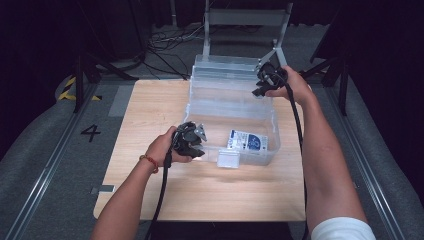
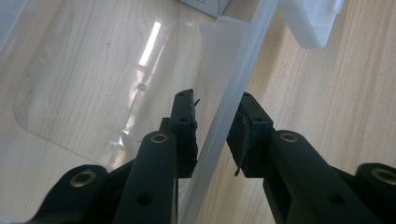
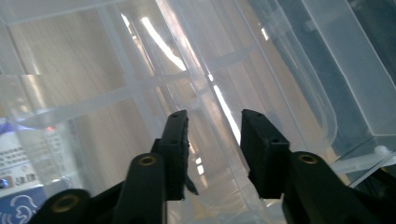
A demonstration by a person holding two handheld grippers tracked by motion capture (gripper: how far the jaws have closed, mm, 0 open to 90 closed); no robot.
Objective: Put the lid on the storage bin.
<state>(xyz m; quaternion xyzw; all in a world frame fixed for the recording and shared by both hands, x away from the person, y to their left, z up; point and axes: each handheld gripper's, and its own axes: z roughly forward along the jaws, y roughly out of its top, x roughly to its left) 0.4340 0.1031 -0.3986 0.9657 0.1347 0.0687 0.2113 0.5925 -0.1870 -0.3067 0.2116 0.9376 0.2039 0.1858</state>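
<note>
A clear plastic bin stands open on the wooden table, its lid folded back. Inside near the front lies a white box with blue print. My left gripper is at the bin's front left corner. In the left gripper view the left gripper has its jaws astride the front wall, pads against it. My right gripper is at the far right rim. In the right gripper view the right gripper holds the clear wall between its jaws, with a gap on each side.
A white latch hangs on the bin's front; the latch also lies just beyond my left jaws. A metal frame and cables sit behind the table. The number 4 is marked on the grey floor at left.
</note>
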